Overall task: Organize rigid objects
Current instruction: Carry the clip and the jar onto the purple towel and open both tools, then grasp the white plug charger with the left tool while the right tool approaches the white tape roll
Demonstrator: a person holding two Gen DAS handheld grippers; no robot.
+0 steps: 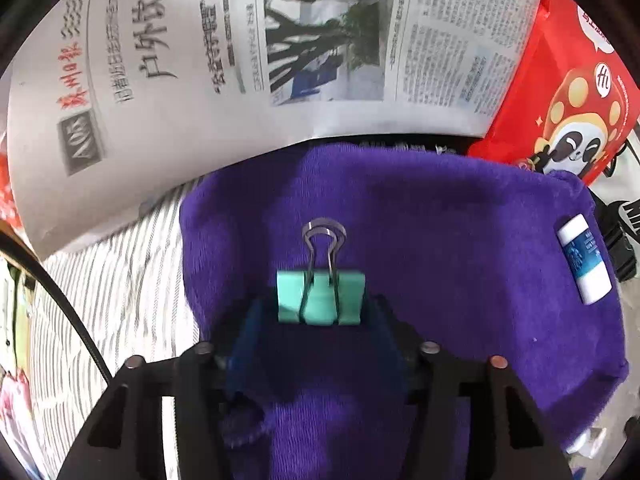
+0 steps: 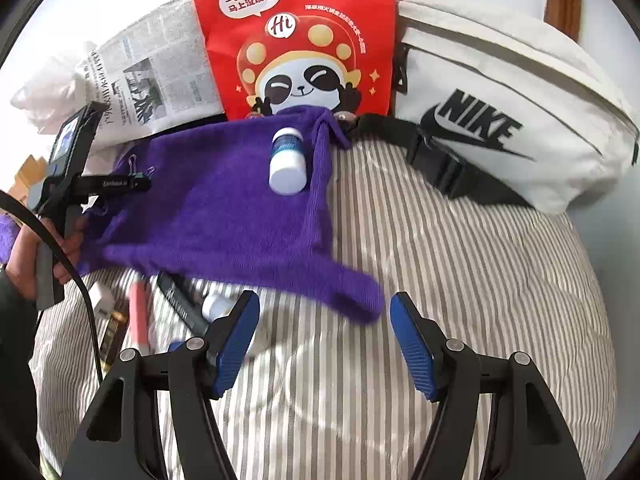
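So my left claw (image 1: 320,308) has the teal binder clip (image 1: 321,298) sitting between its pads over the purple towel (image 1: 460,240), but the jaws look slack around it; honestly can't tell from the dark wrist view whether either pad is still touching. If they aren't, the clip just drops onto the soft pile, and it could tip over or sink into a fold where I'd have to fish for it. My right claw (image 2: 324,336) is spread wide with nothing in it, hanging over the striped bedsheet (image 2: 460,280) near the towel's loose corner, so snagging that corner would drag everything on top.

Count so far: one teal clip, one white-and-blue eraser (image 1: 584,260) near the towel's edge, one newspaper (image 1: 200,80), one red panda bag (image 2: 296,36), one white Nike pouch (image 2: 512,112), plus a little heap of maybe four or five bits (image 2: 160,312) poking out under the towel
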